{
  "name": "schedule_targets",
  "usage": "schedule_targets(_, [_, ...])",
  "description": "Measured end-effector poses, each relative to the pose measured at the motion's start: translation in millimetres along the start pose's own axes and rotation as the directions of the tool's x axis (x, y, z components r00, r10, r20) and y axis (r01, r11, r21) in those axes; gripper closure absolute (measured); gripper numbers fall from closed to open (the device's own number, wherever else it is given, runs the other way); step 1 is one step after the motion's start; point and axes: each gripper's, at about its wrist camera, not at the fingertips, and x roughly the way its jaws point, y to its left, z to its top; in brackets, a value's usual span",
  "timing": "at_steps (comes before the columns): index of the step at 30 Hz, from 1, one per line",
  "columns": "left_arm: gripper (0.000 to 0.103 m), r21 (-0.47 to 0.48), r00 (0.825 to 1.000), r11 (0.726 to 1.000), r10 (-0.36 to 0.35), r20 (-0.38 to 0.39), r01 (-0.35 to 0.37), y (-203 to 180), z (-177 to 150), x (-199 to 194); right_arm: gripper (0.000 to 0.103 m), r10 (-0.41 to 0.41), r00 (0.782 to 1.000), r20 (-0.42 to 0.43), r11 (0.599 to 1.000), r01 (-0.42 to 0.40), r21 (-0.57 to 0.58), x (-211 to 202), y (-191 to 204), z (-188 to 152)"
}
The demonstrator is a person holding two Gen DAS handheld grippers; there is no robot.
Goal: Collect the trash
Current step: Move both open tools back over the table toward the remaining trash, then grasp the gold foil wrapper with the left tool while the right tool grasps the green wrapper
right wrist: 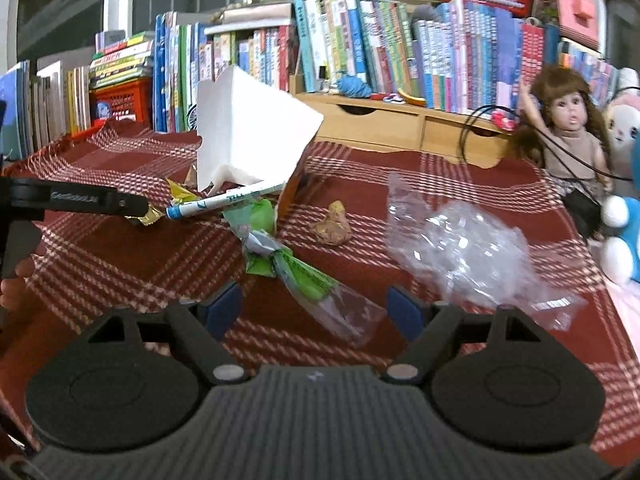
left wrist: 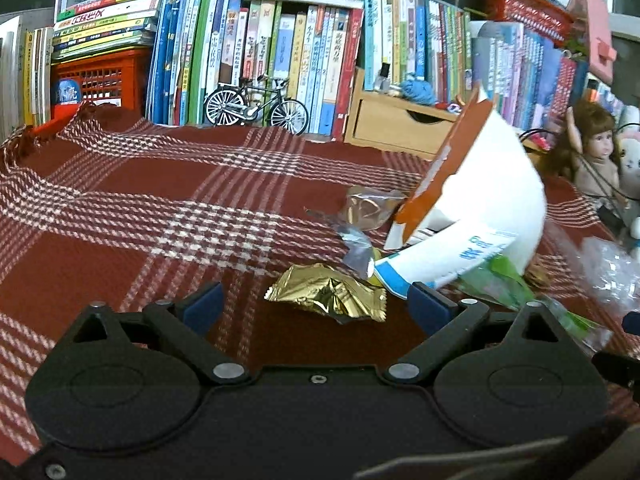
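My left gripper (left wrist: 316, 306) is open and low over the red plaid cloth (left wrist: 160, 208), with a crumpled gold wrapper (left wrist: 326, 298) lying between its fingers. Just right of it a torn white carton (left wrist: 480, 184) with an orange outside leans over a blue-and-white strip (left wrist: 440, 260). My right gripper (right wrist: 314, 310) is open too, and the clear end of a green wrapper (right wrist: 316, 284) lies between its fingers. A crumpled clear plastic bag (right wrist: 468, 248) lies to its right, and a small brown scrap (right wrist: 334, 224) sits further ahead. A person's hand (right wrist: 16, 280) shows at the left edge.
Rows of books (left wrist: 280, 48) line the back, with a red crate (left wrist: 100, 76), a model bicycle (left wrist: 256, 106) and a wooden drawer unit (right wrist: 400, 124). A doll (right wrist: 572, 132) and plush toys (right wrist: 624, 224) sit at the right. A foil wrapper (left wrist: 368, 208) lies behind the gold one.
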Motion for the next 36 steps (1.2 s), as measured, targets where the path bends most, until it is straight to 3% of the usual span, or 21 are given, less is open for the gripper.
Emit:
schedule_targets(5, [0.006, 0.045, 0.999, 0.998, 0.042, -0.010, -0.041, -4.8, -0.1, 15.0, 0.019, 0.012, 1.000, -0.023, 0.999, -0.013, -0.047, 26.2, 6.8, 7.8])
schedule_targets(6, [0.011, 0.040, 0.999, 0.998, 0.043, -0.019, -0.042, -4.8, -0.6, 17.9, 0.020, 0.013, 0.999, -0.033, 0.998, -0.014, -0.055, 32.6, 8.2, 9.3])
schedule_targets(8, [0.024, 0.033, 0.999, 0.999, 0.029, -0.031, -0.028, -4.2, -0.9, 20.6, 0.026, 0.014, 0.999, -0.048, 0.998, -0.017, -0.061, 41.9, 9.3, 10.8])
schedule_targets(9, [0.036, 0.033, 0.999, 0.999, 0.025, -0.027, -0.024, -3.9, -1.1, 19.7, 0.029, 0.018, 0.998, -0.058, 0.998, -0.022, -0.060, 46.3, 9.9, 10.9])
schedule_targets(10, [0.051, 0.035, 1.000, 0.999, 0.020, -0.019, -0.020, -3.9, -1.5, 18.1, 0.040, 0.024, 0.997, -0.067, 0.998, -0.027, -0.056, 49.1, 9.8, 11.0])
schedule_targets(11, [0.058, 0.036, 1.000, 0.999, 0.013, -0.017, -0.013, -3.5, -1.4, 16.4, 0.051, 0.032, 0.997, -0.075, 0.998, -0.036, -0.051, 51.1, 9.9, 10.6])
schedule_targets(14, [0.078, 0.033, 1.000, 0.999, -0.002, -0.024, 0.003, -3.4, -2.6, 10.7, 0.063, 0.049, 0.996, -0.074, 0.998, -0.053, -0.047, 48.5, 12.1, 7.9])
schedule_targets(20, [0.080, 0.049, 1.000, 0.999, -0.007, 0.013, 0.006, -7.9, -11.8, -12.1, 0.073, 0.066, 0.996, -0.054, 0.997, -0.067, -0.027, 30.6, 13.0, -0.7])
schedule_targets(36, [0.080, 0.126, 0.992, 0.987, -0.105, 0.063, 0.097, -31.0, -47.4, -104.1, 0.078, 0.101, 0.995, 0.000, 0.994, -0.101, 0.029, -36.9, 23.1, -28.2])
